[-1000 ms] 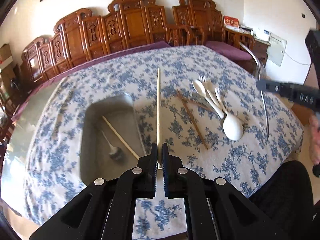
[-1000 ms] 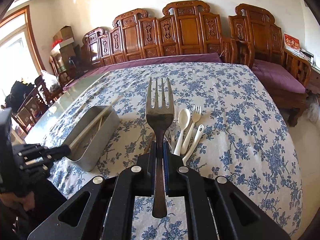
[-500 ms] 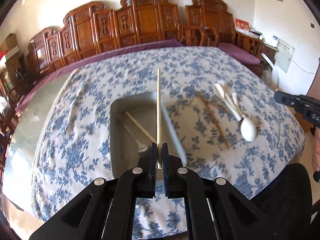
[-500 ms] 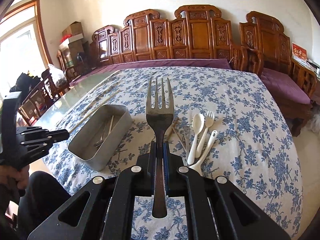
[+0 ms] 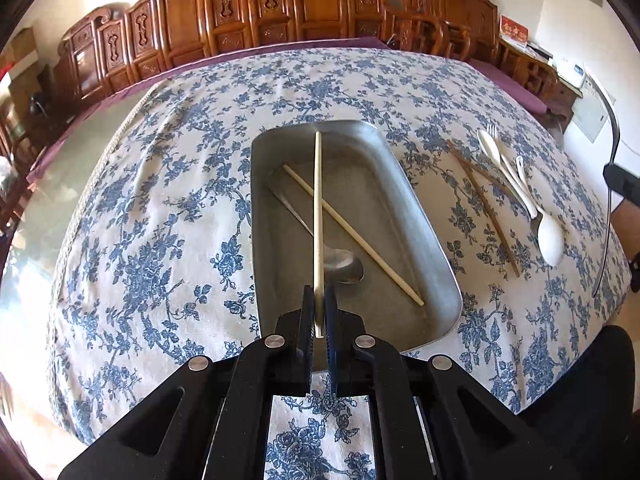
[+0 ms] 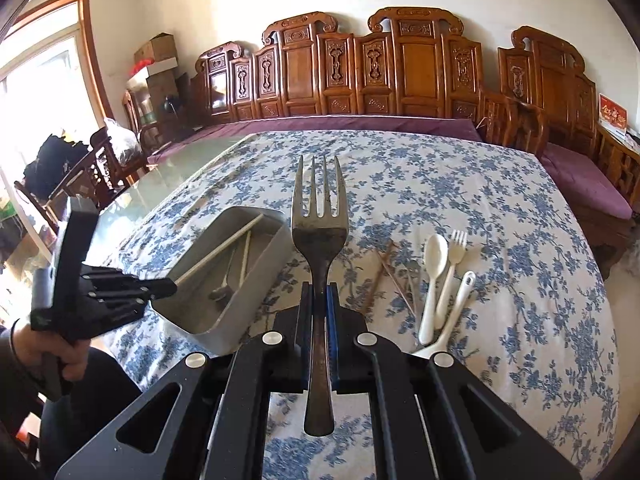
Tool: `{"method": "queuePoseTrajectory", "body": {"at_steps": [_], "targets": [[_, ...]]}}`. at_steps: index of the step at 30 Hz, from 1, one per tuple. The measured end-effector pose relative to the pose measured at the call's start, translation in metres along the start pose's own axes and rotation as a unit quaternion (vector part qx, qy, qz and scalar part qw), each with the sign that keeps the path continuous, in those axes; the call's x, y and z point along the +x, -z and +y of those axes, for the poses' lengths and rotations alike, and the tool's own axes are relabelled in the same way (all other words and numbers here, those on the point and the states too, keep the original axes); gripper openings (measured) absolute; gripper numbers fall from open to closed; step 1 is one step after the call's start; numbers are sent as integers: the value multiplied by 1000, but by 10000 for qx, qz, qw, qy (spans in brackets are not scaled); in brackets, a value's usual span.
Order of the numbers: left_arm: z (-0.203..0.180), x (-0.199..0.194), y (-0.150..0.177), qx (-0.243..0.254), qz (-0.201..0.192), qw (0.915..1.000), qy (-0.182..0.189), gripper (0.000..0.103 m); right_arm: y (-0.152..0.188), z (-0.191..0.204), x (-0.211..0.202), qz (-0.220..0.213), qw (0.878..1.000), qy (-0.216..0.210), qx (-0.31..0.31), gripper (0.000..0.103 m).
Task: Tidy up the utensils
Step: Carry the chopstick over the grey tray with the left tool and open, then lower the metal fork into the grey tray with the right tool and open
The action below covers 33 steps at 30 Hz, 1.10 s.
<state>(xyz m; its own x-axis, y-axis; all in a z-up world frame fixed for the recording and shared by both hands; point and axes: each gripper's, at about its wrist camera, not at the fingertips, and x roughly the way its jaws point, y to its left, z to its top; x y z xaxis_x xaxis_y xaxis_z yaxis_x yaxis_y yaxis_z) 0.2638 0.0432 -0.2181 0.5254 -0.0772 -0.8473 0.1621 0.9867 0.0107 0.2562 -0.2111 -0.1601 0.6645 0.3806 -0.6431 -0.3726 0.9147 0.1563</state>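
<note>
Tablecloth [image 5: 168,208] floral blue, carved chairs [image 6: 400,68] behind

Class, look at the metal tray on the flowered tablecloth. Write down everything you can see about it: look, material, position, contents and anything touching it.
The metal tray is a dull grey, shallow rectangular tin with rounded corners and raised walls, looking like brushed steel. It sits flat on the blue-flowered tablecloth, left of the loose utensils. Inside lie a pale chopstick, set diagonally, and a metal spoon with its bowl at the near end. A second chopstick, clamped in the left gripper, hangs over the tray; whether it touches the tray cannot be told.
</note>
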Motion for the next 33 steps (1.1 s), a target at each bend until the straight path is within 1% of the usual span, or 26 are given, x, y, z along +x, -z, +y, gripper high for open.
{"method": "queuePoseTrajectory", "body": {"at_steps": [5, 13, 16, 22, 28, 33], "targets": [[1, 5, 0, -5, 97, 9999, 23, 4, -5, 13, 2, -8, 10000, -67, -40, 8], [14, -16, -3, -22, -117, 9999, 19, 6, -11, 35, 12, 39, 9998, -149, -129, 8], [24, -30, -4, -22, -237, 9997, -35, 10, -17, 47, 17, 38, 9996, -204, -174, 8], [51, -52, -4, -119, -417, 9990, -139, 11, -31, 76, 29, 22, 9990, -323, -295, 8], [75, -59, 3, -304, -488, 9981, -216, 11, -47, 97, 42, 14, 9985, -396, -380, 8], [89, -58, 8, -506, -521, 9972, -156, 12, -57, 113, 56, 56, 9982, -418, -425, 8]]}}
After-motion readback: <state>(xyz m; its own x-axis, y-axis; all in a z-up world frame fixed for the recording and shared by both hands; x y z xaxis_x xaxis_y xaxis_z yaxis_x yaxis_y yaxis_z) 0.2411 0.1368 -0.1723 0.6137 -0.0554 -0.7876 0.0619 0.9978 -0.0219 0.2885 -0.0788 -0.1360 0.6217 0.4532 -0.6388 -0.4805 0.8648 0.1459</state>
